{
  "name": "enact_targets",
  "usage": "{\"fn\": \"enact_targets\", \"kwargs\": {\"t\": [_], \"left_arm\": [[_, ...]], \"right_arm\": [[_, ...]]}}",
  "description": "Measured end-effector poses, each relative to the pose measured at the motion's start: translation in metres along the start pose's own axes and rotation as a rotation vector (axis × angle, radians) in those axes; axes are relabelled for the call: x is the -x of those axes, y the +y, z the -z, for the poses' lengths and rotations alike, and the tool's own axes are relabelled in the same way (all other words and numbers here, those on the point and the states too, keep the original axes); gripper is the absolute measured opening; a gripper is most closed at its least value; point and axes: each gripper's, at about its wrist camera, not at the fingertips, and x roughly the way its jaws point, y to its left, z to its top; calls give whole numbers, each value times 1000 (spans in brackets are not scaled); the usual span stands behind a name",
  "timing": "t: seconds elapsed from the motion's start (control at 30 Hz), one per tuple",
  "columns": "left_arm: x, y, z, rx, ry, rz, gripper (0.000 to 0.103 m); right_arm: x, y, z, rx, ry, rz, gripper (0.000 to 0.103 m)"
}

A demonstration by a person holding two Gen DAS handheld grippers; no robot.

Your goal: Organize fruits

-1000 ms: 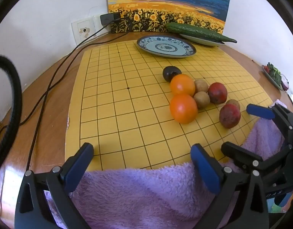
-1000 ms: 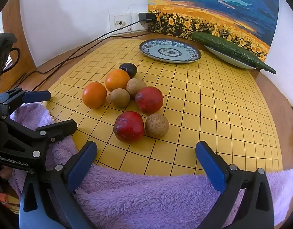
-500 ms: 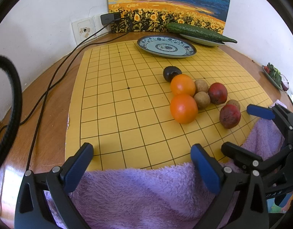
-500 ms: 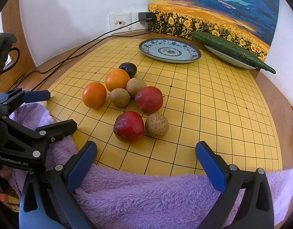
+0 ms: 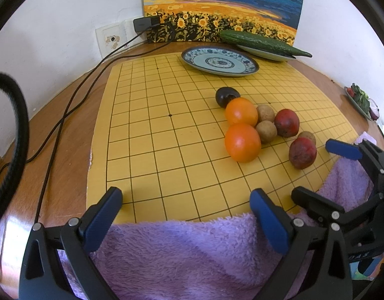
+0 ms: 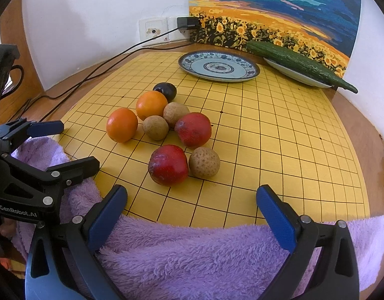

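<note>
Left wrist view: our left gripper (image 5: 185,215) hangs wide open and empty over the purple towel (image 5: 192,257). The fruits (image 5: 262,130) cluster on the yellow grid board (image 5: 147,150), right of us. We judge that nudging one orange (image 5: 242,142) could scatter its touching neighbours.

Right wrist view: our right gripper (image 6: 192,211) is likewise wide and empty. The nearest red fruit (image 6: 168,164) touches a brown one (image 6: 204,162). All are roundish; we see no clear long axis.

Fruits (image 6: 167,130) cluster on board (image 6: 267,137), plate (image 6: 218,66) behind them.
</note>
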Motion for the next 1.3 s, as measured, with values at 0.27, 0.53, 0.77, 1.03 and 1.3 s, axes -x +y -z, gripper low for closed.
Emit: {"fn": "enact_targets", "kwargs": {"t": [0.27, 0.53, 0.77, 1.03, 1.3], "left_arm": [[0, 0, 0, 0, 0, 0, 103], [0, 0, 0, 0, 0, -1, 103], [0, 0, 0, 0, 0, 0, 103], [1, 4, 1, 10, -1, -6, 103], [1, 5, 1, 9, -1, -5, 103]], "right_arm": [[0, 0, 0, 0, -6, 3, 103], [1, 0, 1, 2, -6, 3, 103], [0, 0, 0, -1, -2, 2, 103], [2, 1, 2, -20, -2, 20, 103], [2, 1, 0, -18, 2, 20, 103]]}}
